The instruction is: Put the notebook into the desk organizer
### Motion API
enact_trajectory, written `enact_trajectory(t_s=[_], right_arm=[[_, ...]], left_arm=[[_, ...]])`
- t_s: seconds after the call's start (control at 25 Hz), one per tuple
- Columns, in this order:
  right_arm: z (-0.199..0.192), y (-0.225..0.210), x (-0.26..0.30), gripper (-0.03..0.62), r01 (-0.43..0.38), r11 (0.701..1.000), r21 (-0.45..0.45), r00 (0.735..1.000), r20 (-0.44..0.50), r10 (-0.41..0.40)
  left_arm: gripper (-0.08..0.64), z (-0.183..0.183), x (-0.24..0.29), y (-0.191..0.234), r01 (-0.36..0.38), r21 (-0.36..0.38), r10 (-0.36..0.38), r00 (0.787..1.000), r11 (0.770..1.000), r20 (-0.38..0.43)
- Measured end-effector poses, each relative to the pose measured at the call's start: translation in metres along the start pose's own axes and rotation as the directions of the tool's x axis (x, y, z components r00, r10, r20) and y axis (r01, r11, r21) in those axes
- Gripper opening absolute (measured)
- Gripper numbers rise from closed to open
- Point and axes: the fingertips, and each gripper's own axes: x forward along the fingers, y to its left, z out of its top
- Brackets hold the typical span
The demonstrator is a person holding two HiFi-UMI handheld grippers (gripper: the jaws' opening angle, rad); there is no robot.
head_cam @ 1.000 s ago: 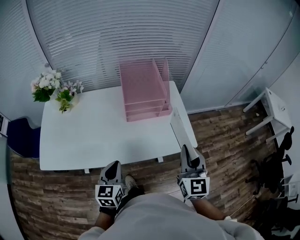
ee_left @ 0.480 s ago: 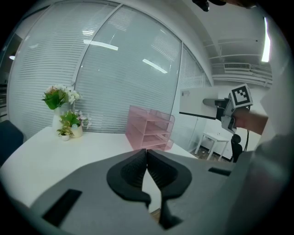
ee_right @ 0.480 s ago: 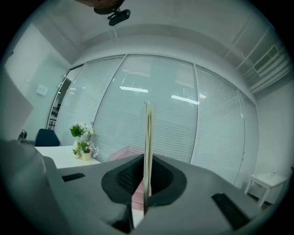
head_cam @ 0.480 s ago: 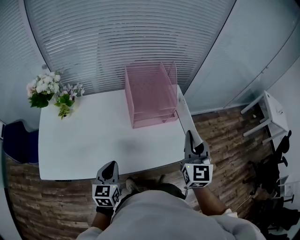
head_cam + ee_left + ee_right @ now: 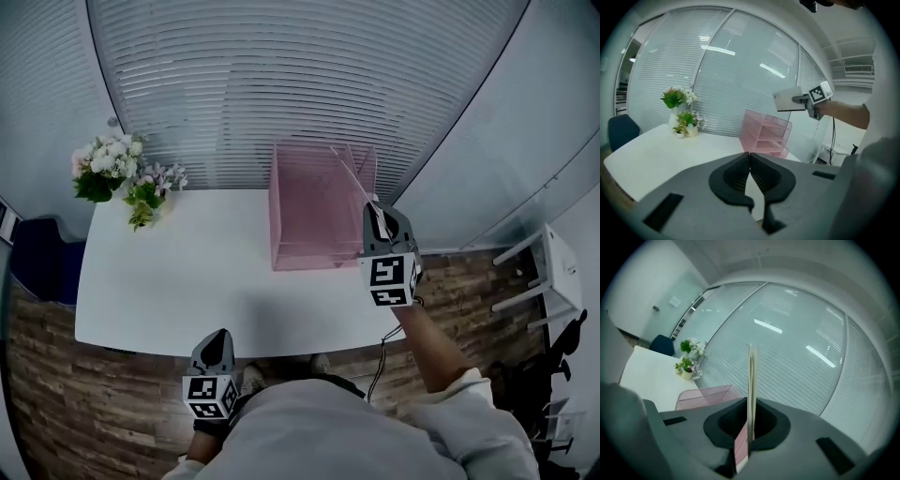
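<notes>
The pink mesh desk organizer stands at the back right of the white table; it also shows in the left gripper view and the right gripper view. My right gripper is raised beside the organizer's right side and is shut on the thin notebook. The notebook is edge-on between its pads in the right gripper view, and is a pale slab in the left gripper view. My left gripper hangs low by the table's front edge, shut and holding nothing.
A vase of white and pink flowers sits at the table's back left corner. A dark blue chair stands to the left, a small white side table to the right. Blinds and glass walls run behind the table.
My right gripper has risen from the table's right front edge with the notebook and moved forward to the organizer's right side. The left gripper has stayed low near the front edge.
</notes>
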Motion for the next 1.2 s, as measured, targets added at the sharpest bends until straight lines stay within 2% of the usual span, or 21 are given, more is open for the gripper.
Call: enact_trajectory(t_s=[0.16,0.24,0.32,0.4,0.56,0.68,0.76,0.84,1.0,1.12,1.2], right_arm=[[-0.001,-0.002,0.064,0.023,-0.068,0.986,-0.155,0.996,-0.066,0.058],[-0.009,0.005,0.092,0.023,-0.125,0.962,-0.243,0.987,-0.124,0.097],[-0.022,0.016,0.117,0.023,-0.192,0.924,-0.331,0.972,-0.192,0.133],[-0.037,0.031,0.138,0.023,-0.257,0.865,-0.431,0.953,-0.26,0.154],[-0.07,0.06,0.171,0.023,-0.357,0.709,-0.608,0.917,-0.371,0.145],[-0.085,0.075,0.184,0.023,-0.401,0.594,-0.698,0.902,-0.415,0.121],[-0.091,0.085,0.187,0.023,-0.444,0.541,-0.714,0.884,-0.447,0.136],[-0.097,0.095,0.186,0.031,-0.492,0.509,-0.706,0.861,-0.481,0.165],[-0.11,0.109,0.181,0.051,-0.57,0.464,-0.678,0.816,-0.534,0.222],[-0.114,0.114,0.178,0.075,-0.611,0.447,-0.654,0.788,-0.56,0.257],[-0.116,0.118,0.174,0.096,-0.649,0.429,-0.628,0.757,-0.586,0.287]], left_arm=[[0.009,0.0,0.003,-0.001,-0.05,-0.035,0.05,0.999,0.998,0.012],[0.009,-0.003,0.001,-0.001,-0.074,-0.053,0.075,0.997,0.996,0.014],[0.009,-0.005,0.0,-0.001,-0.096,-0.068,0.097,0.995,0.993,0.017],[0.009,-0.007,-0.002,0.0,-0.117,-0.079,0.119,0.993,0.99,0.019],[0.009,-0.014,-0.007,0.002,-0.15,-0.101,0.152,0.988,0.984,0.014],[0.009,-0.018,-0.011,0.008,-0.171,-0.114,0.174,0.985,0.979,0.014],[0.009,-0.02,-0.013,0.011,-0.181,-0.125,0.184,0.983,0.976,0.013],[0.011,-0.021,-0.014,0.013,-0.185,-0.133,0.188,0.982,0.974,0.014],[0.009,-0.021,-0.011,0.017,-0.179,-0.136,0.183,0.983,0.974,0.016],[0.009,-0.021,-0.008,0.018,-0.172,-0.135,0.176,0.984,0.976,0.014],[0.009,-0.019,-0.007,0.018,-0.166,-0.13,0.169,0.985,0.977,0.014]])
